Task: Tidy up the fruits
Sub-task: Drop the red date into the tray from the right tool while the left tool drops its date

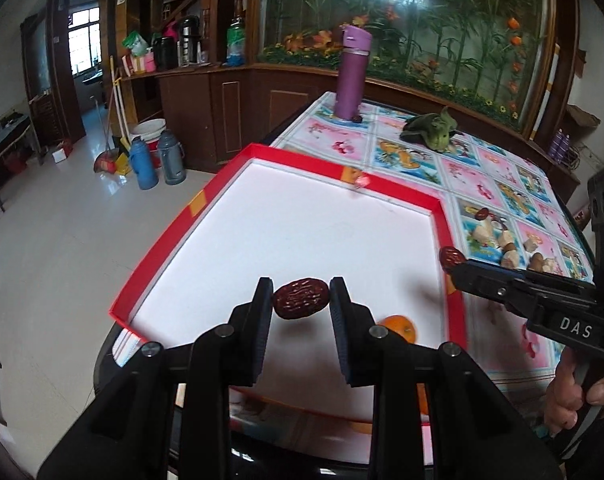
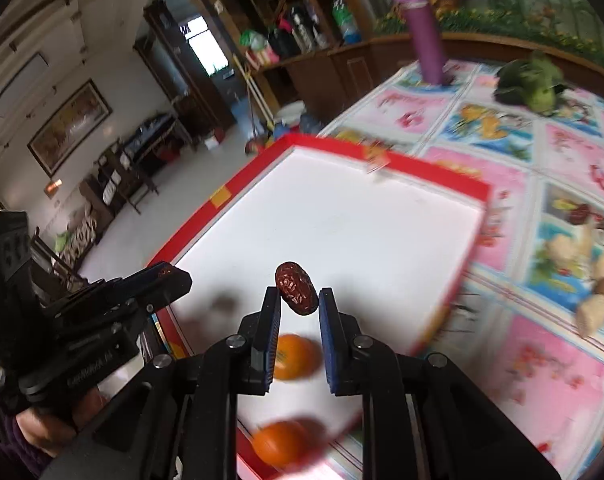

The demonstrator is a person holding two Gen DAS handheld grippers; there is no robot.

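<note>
Two grippers each pinch a dried red date over a shallow red-rimmed tray point(image 1: 442, 216). The left gripper point(image 1: 301, 298) has its jaws drawn in narrow on a date point(image 1: 301, 298) that lies crosswise between the ribbed pads, gripped by its ends. The right gripper point(image 2: 300, 294) is closed even tighter on a second date point(image 2: 296, 288), which stands tilted, its upper end poking above the fingertips. From the left wrist camera that same right gripper reaches in from the right side, its date point(image 1: 452, 257) just over the tray's right rim, a hand point(image 1: 570, 396) wrapped around its handle.

Both dates are dark red-brown, oval, with glossy, wrinkled skin. The tray has a smooth white floor and low red walls with small orange patches. Two round, smooth oranges are at its near end: one orange point(image 2: 294, 356) lies on the white floor just behind the right gripper's fingers, the other orange point(image 2: 280, 442) sits at the near edge, blurred.

The tray rests on a table point(image 1: 498, 176) covered with a glossy cloth of pink and blue cartoon squares. To the right of the tray, on the cloth, lie pale chunks and brown nuts point(image 1: 510, 248) with one more date point(image 1: 481, 213) near them. Farther back stand a tall purple bottle point(image 1: 352, 72) and a green leafy vegetable point(image 1: 432, 130), well apart from the tray.
</note>
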